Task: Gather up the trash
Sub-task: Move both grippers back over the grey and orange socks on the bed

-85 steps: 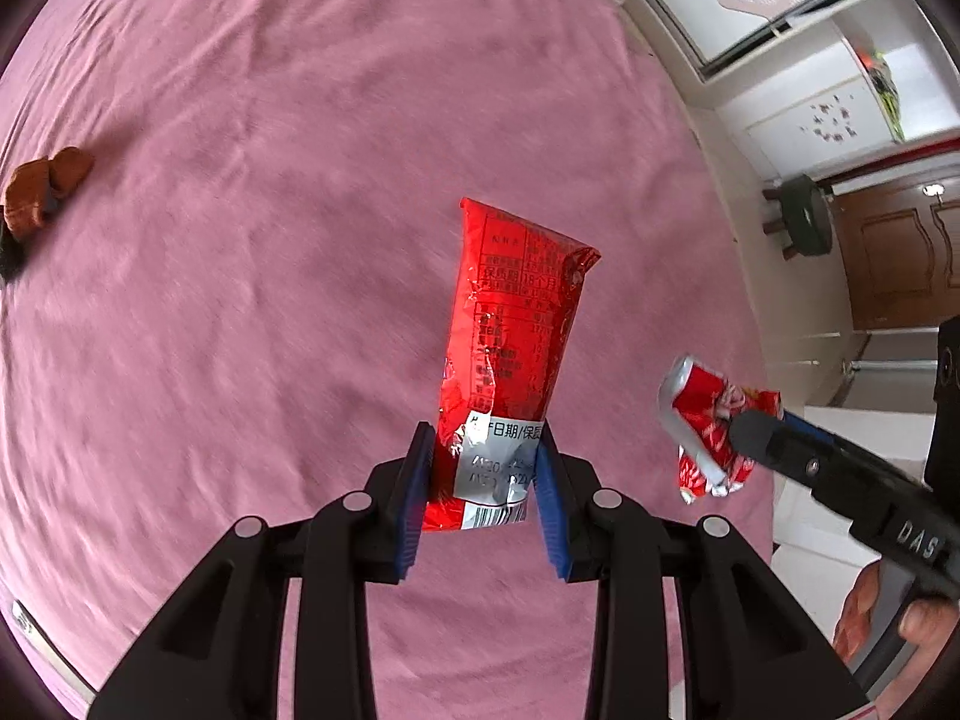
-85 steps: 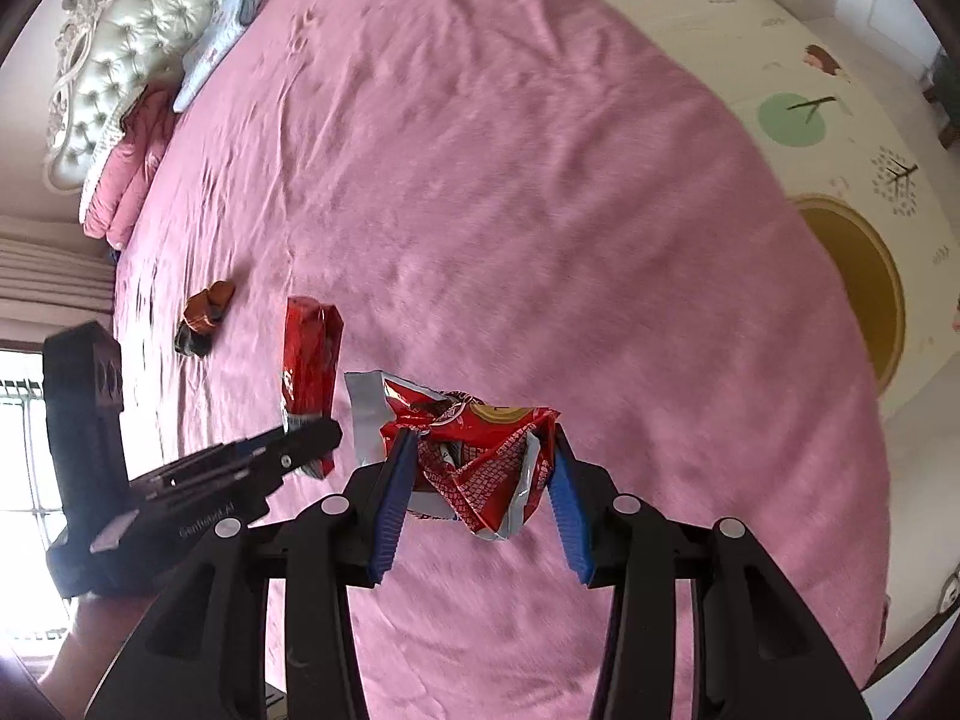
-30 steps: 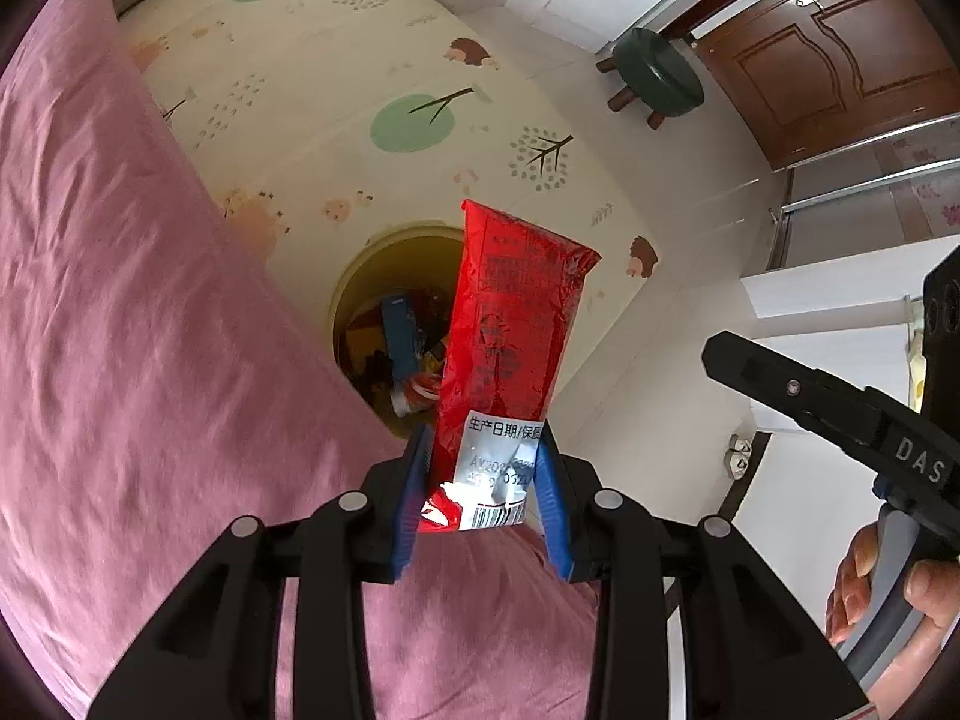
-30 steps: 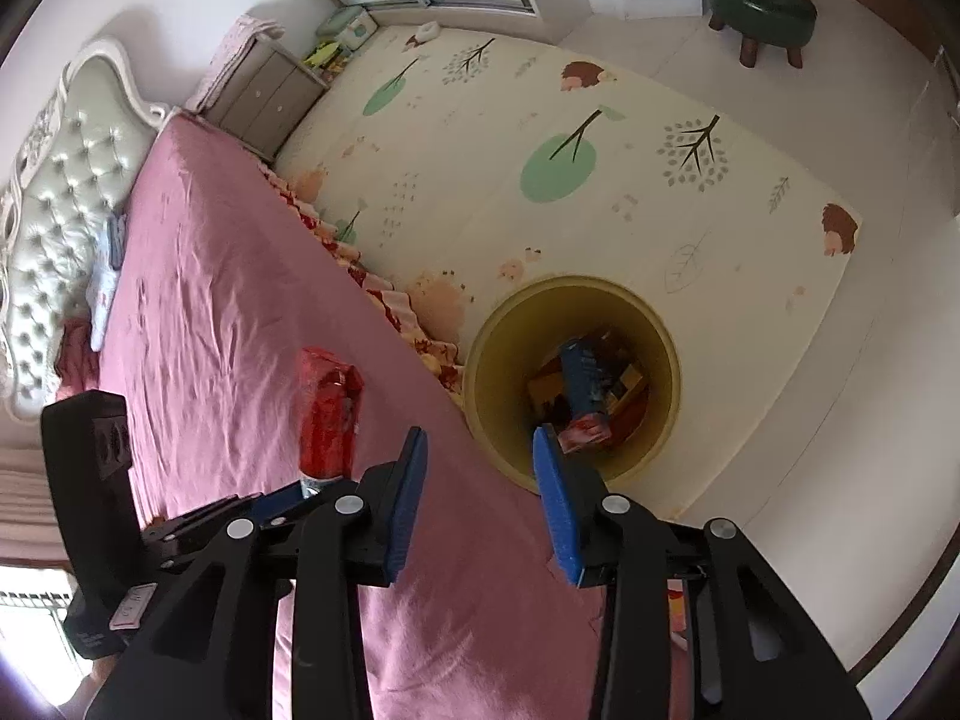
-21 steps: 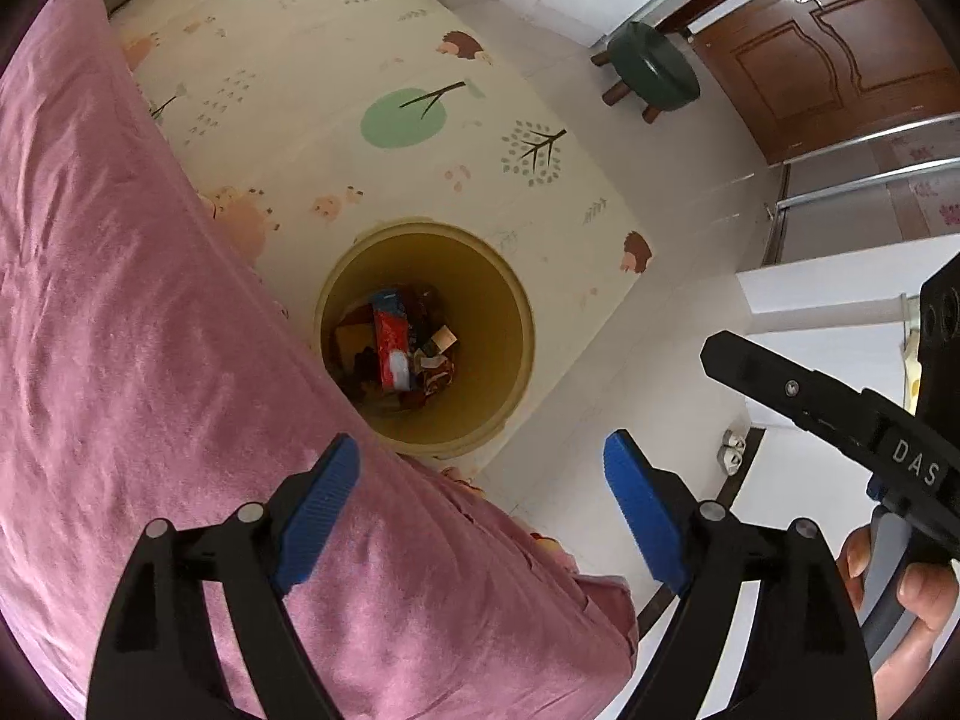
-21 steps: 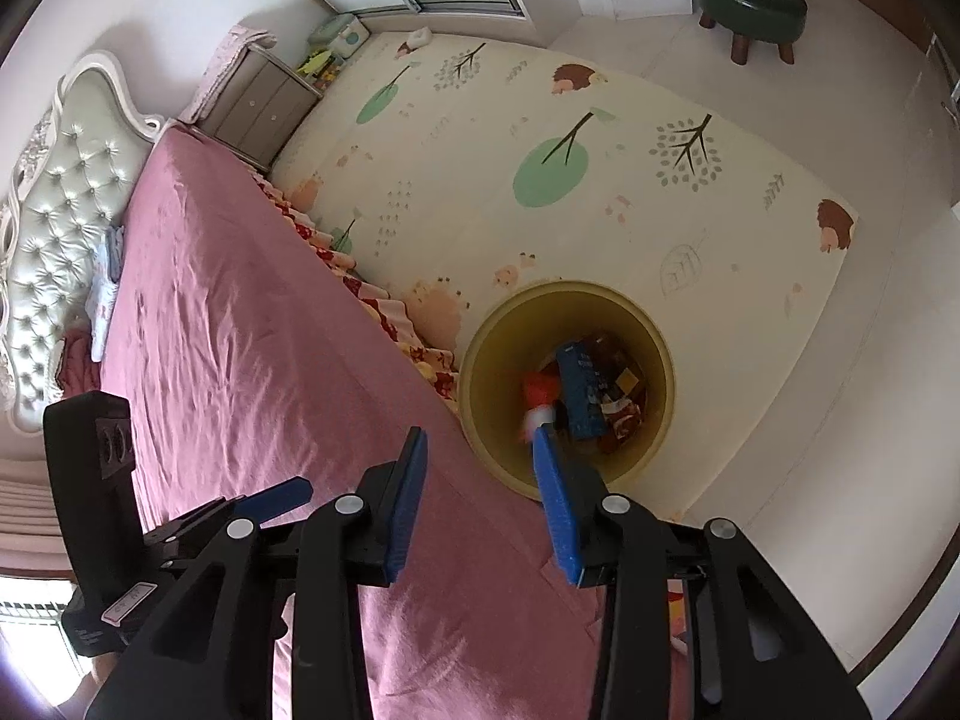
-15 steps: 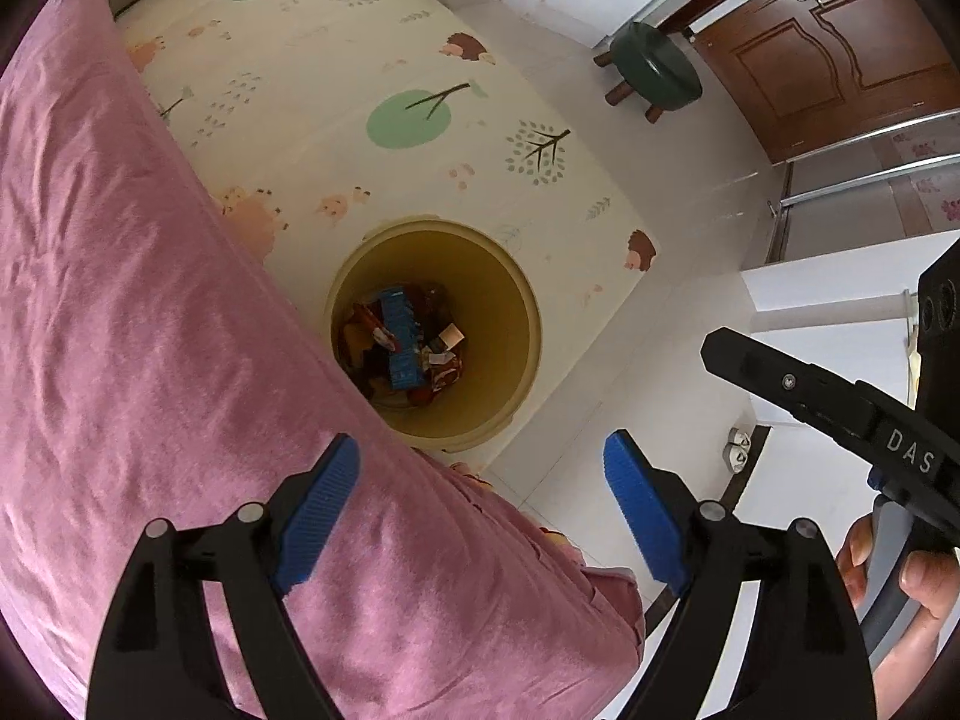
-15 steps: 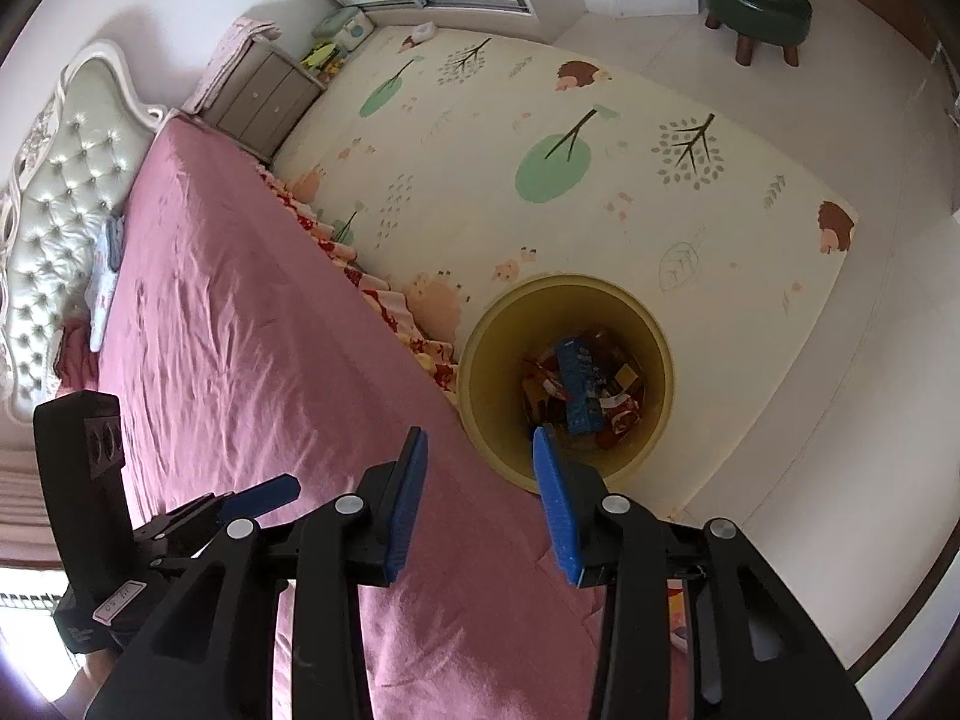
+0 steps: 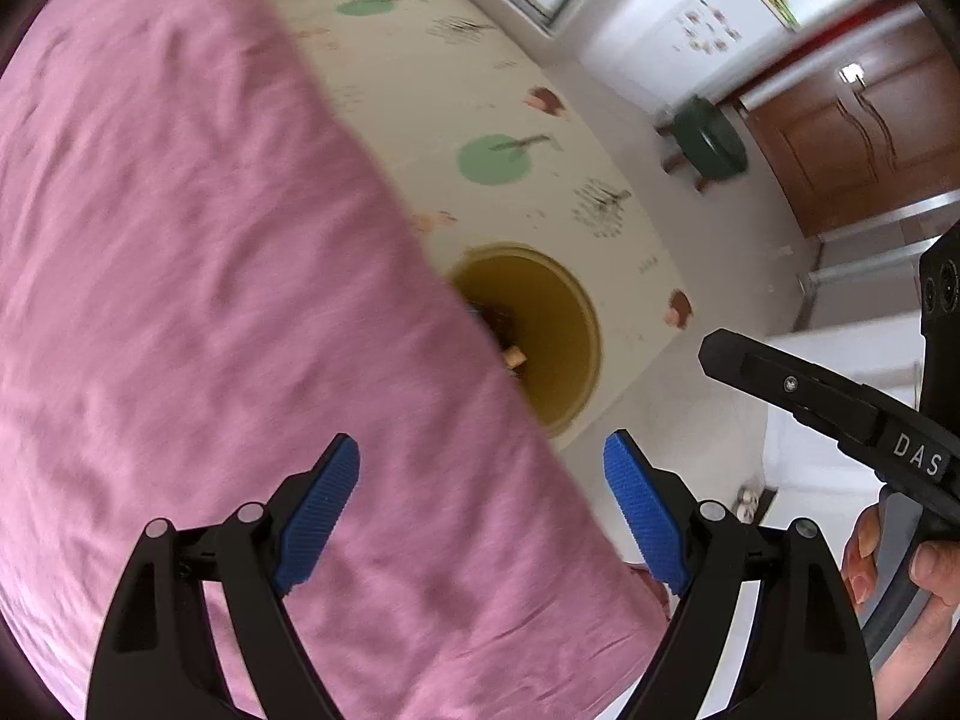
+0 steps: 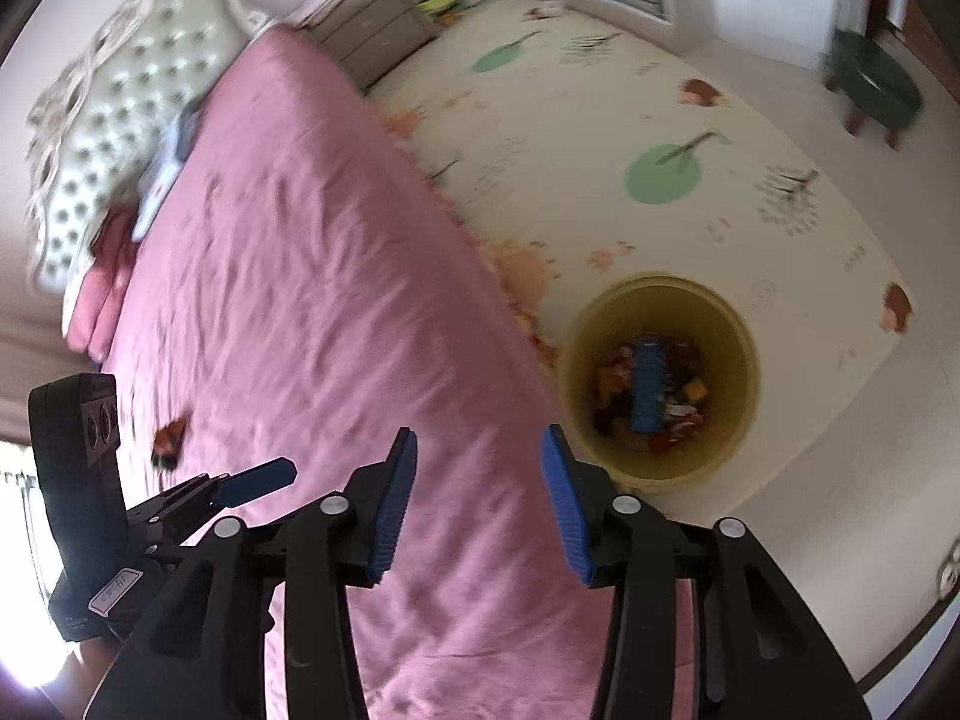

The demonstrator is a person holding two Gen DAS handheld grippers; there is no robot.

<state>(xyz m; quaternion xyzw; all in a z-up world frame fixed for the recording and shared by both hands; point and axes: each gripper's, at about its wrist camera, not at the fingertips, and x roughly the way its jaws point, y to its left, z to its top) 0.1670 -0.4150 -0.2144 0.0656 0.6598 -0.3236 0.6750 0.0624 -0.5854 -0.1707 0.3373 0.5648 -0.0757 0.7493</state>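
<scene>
My left gripper stands wide open over the edge of the pink bed, with nothing between its blue pads. My right gripper also holds nothing, and its jaws are opening. The yellow bin stands on the floor beside the bed, with a blue packet and red wrappers inside it. In the left wrist view the bed edge hides part of the bin. A small brown thing lies on the bedspread far to the left, near the left gripper.
A tufted headboard and pillows lie at the bed's far end, with a nightstand beside them. A patterned play mat covers the floor. A green stool stands near the wooden door. A hand holds the right gripper.
My left gripper opened and the red packet fell into the bin. Both grippers have since swung from over the bin back over the bed edge. The right jaws have widened a little.
</scene>
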